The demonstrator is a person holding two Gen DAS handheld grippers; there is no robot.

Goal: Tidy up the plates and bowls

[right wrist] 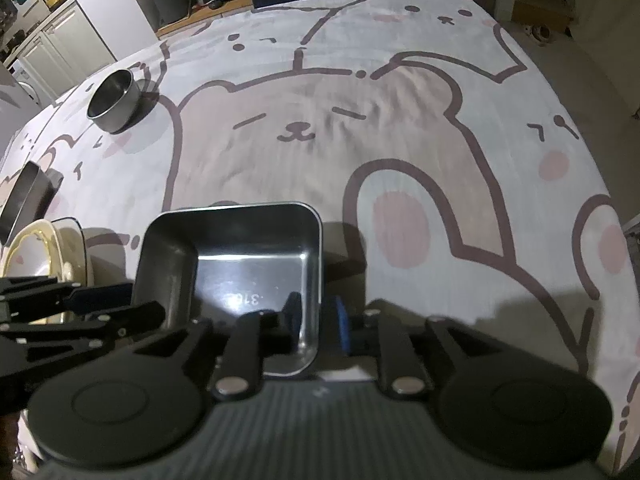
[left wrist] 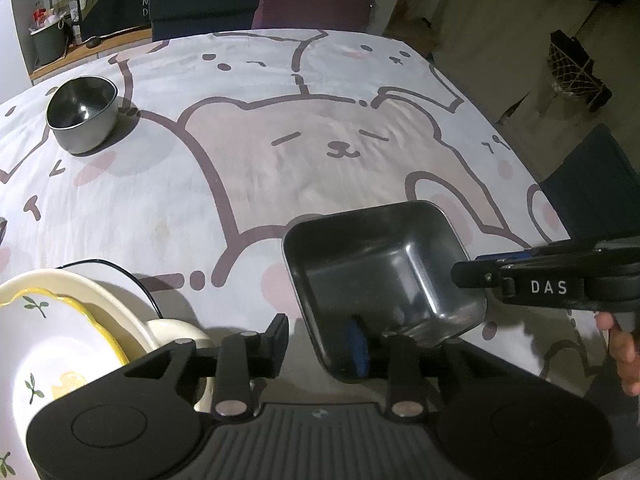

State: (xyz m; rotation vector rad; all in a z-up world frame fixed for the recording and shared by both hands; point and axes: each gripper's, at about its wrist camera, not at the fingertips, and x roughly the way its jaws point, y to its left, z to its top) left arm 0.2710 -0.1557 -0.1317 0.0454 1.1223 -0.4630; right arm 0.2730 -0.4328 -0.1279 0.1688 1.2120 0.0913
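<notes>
Square dark metal tray [left wrist: 384, 280], rounded corners, sits on table [left wrist: 248, 184] w/ white cartoon-bear cloth, near its front edge, upright.

Left gripper [left wrist: 320, 340]: fingers straddle tray's near-left wall, blue-padded finger [left wrist: 357, 344] inside tray, other finger [left wrist: 279, 336] outside. Fingers spread, a visible gap on the outer side; not pinching the wall.

Right gripper [right wrist: 318, 322]: fingers straddle tray's right wall [right wrist: 316, 280], one inside, blue-padded one [right wrist: 342, 326] outside. Slightly apart, gaps both sides of the wall; no pinch seen. In left wrist view this gripper comes in from the right, tip at tray's right rim; part of a hand [left wrist: 622, 344] behind it.

Stack of cream ceramic plates [left wrist: 60, 320], top one w/ yellow wavy rim and leaf print, just left of tray, apart from it.

Round stainless steel bowl [left wrist: 82, 114] far left on table, well apart from tray. Another dark metal container [right wrist: 28, 196] at left edge in right wrist view, partly cut off.
</notes>
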